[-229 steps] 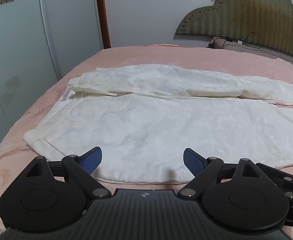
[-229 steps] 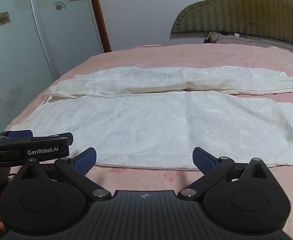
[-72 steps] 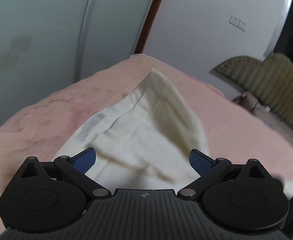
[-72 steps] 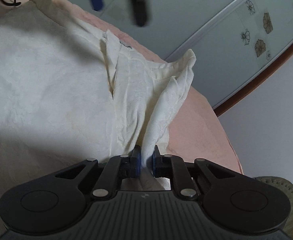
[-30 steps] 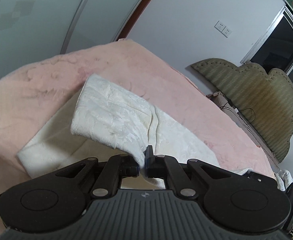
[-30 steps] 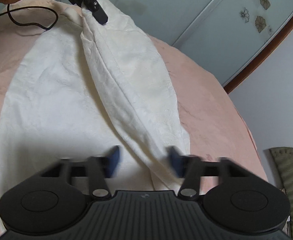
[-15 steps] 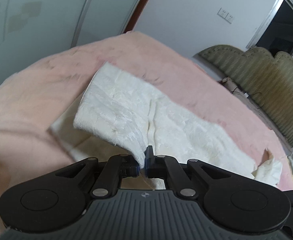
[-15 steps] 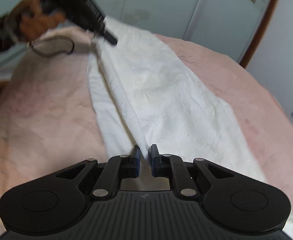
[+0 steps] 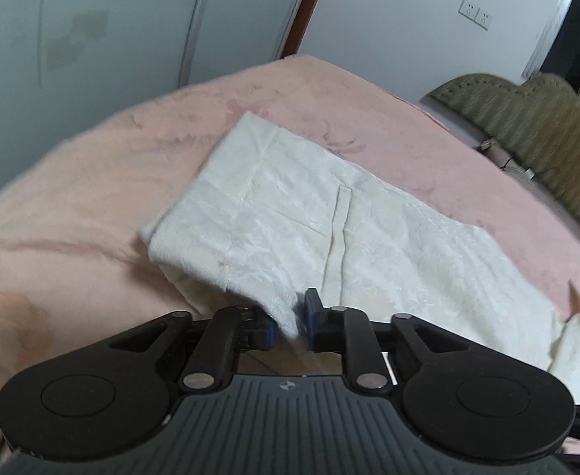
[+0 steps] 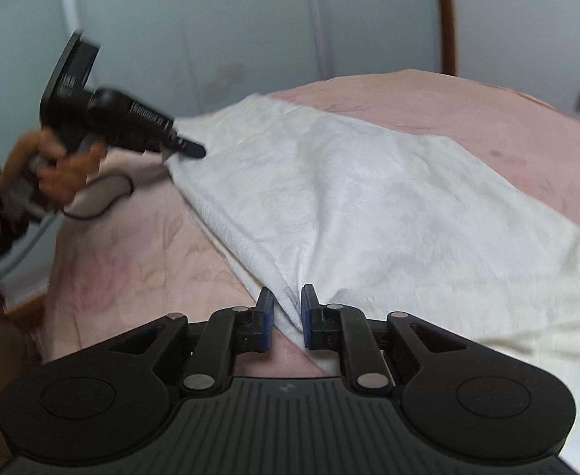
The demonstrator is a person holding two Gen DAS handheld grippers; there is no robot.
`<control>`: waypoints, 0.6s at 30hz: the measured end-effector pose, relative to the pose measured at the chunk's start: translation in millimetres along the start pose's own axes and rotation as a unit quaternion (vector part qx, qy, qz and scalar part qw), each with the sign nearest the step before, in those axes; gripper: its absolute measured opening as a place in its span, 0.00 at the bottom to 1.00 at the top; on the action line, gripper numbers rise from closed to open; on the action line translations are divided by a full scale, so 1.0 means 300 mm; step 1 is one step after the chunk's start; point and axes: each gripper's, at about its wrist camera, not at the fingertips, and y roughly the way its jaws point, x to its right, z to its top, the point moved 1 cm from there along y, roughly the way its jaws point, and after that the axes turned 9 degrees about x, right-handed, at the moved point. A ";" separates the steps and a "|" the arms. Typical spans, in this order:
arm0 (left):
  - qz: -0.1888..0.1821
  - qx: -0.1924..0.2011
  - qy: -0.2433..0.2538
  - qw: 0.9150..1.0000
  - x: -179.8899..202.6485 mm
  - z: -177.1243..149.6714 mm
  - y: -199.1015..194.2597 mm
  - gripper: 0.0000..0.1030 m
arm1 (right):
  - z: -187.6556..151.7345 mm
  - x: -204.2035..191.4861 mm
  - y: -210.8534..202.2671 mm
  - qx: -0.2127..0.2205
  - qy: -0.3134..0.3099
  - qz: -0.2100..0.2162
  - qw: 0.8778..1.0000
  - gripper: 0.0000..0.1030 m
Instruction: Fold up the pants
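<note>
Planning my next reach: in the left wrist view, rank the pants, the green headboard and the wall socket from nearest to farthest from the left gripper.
From the left gripper:
1. pants: cloth between its fingertips, spread ahead.
2. green headboard: far right, beyond the bed.
3. wall socket: upper right, on the back wall.

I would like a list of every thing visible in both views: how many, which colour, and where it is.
pants: one, white, folded lengthwise on the bed, lying flat.
bed cover: one, pink, under the pants.
headboard: one, olive green, at the far right.
wardrobe doors: pale grey-green, behind the bed.
wall sockets: two, white, on the wall.
cable: one, black, on the bed cover near the hand.
left hand-held gripper: black with blue pads, jaws just opening, pants edge between them.
right hand-held gripper: same colours, slightly apart around a pants fold.
hand: one, holding the left hand-held gripper.
</note>
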 end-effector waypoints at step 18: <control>-0.130 0.023 0.166 0.977 0.483 -0.016 -0.094 0.46 | -0.172 0.435 -0.583 0.114 0.201 -0.408 0.883 0.55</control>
